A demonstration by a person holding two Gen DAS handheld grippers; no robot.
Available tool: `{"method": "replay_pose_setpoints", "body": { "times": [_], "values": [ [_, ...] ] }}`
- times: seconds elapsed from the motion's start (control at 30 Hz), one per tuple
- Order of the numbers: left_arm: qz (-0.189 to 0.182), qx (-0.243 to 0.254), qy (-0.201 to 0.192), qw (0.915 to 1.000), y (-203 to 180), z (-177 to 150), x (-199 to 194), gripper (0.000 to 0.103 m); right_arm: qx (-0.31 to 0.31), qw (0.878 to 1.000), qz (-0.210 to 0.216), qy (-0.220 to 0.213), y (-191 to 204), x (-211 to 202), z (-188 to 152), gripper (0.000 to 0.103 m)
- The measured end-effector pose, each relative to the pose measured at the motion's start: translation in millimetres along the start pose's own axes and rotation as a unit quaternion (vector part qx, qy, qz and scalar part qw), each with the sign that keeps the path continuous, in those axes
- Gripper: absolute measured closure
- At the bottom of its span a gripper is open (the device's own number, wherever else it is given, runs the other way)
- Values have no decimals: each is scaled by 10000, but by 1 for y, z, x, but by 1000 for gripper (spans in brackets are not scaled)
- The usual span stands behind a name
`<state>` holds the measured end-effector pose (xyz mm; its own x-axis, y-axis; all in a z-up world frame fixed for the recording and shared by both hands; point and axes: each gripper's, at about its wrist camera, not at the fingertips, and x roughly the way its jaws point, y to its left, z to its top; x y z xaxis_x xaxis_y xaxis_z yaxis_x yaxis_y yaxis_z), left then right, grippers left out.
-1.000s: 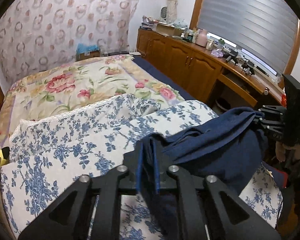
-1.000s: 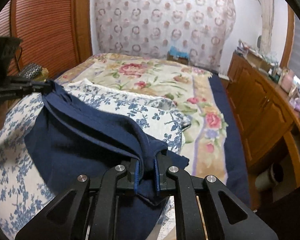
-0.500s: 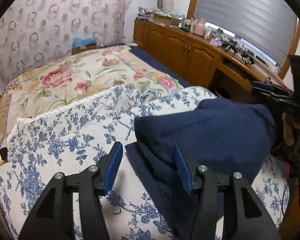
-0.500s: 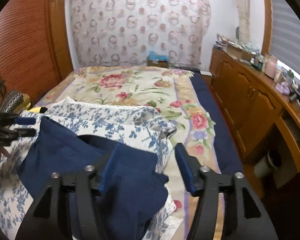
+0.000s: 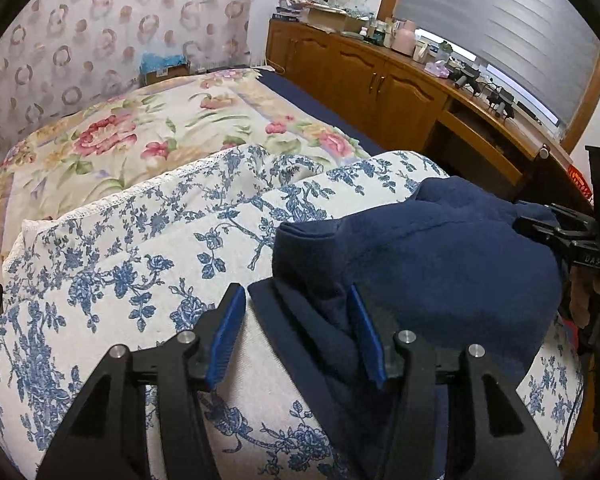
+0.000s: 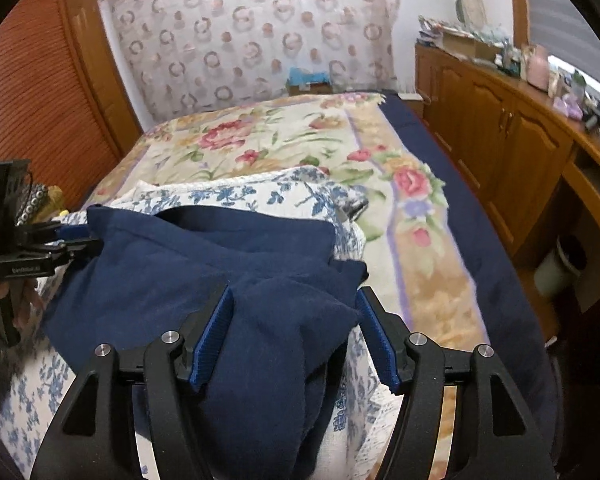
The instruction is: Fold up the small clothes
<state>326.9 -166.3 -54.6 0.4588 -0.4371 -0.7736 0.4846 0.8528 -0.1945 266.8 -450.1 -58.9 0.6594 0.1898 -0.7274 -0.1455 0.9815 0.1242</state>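
Both grippers, left and right, now spread; one navy garment released.

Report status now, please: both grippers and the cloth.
Left gripper open, right gripper open. Navy cloth lies bunched on blue floral quilt, between both grippers' fingers. Nothing in the way.

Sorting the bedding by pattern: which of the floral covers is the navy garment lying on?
The blue-and-white floral quilt nearest the grippers carries the navy garment; the pink rose bedspread lies beyond.
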Motion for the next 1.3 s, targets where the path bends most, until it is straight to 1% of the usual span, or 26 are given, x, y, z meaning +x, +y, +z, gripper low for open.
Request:
{"method": "replay_pose_setpoints", "body": {
  "times": [0.13,0.37,0.43,0.5,0.57,0.63,0.67,0.73,0.77,0.8,0.87,0.97,1.03,1.17,1.27,1.3],
  "values": [
    [-117,-124,81,9998,4,-2,6,50,192,9996,80,172,-6,10,-3,30],
    [-141,-197,18,9997,6,-4,5,50,359,9979,451,301,-3,20,-6,29],
    [-167,-212,13,9996,7,-3,5,50,274,9982,440,288,3,20,-5,30],
    [-221,-238,-1,9995,7,-3,5,52,221,9980,523,282,7,20,-4,43],
    [-275,-255,-24,9993,6,-2,5,54,128,9979,540,318,12,22,-4,47],
    [-357,-258,-45,9990,5,-2,7,61,114,9978,566,322,13,23,-4,50],
    [-377,-251,-57,9990,4,-2,7,63,96,9973,645,323,14,23,-5,57],
    [-519,-257,-85,9983,4,-2,6,82,23,9972,669,320,17,24,-4,62],
    [-563,-257,-103,9980,4,-2,4,85,-51,9968,737,295,19,22,-4,70],
    [-577,-218,-159,9980,1,-2,-1,86,-107,9967,763,257,21,20,-3,76],
    [-572,-169,-331,9977,-2,-1,-12,87,-234,9969,730,162,25,13,-2,81],
    [-723,-126,-727,9946,-10,1,-44,88,-366,9963,772,-93,33,-5,3,83],
    [-724,-55,-946,9929,-15,1,-62,88,-465,9956,772,-246,40,-16,9,84],
    [-520,75,-1357,9894,-17,1,-103,88,-698,9932,801,-467,60,-32,25,84],
    [-326,75,-1640,9859,-8,-2,-136,88,-879,9900,905,-638,79,-41,40,84],
    [-207,79,-1744,9844,-3,-4,-149,88,-939,9888,941,-672,85,-42,45,84]
  ]
}}
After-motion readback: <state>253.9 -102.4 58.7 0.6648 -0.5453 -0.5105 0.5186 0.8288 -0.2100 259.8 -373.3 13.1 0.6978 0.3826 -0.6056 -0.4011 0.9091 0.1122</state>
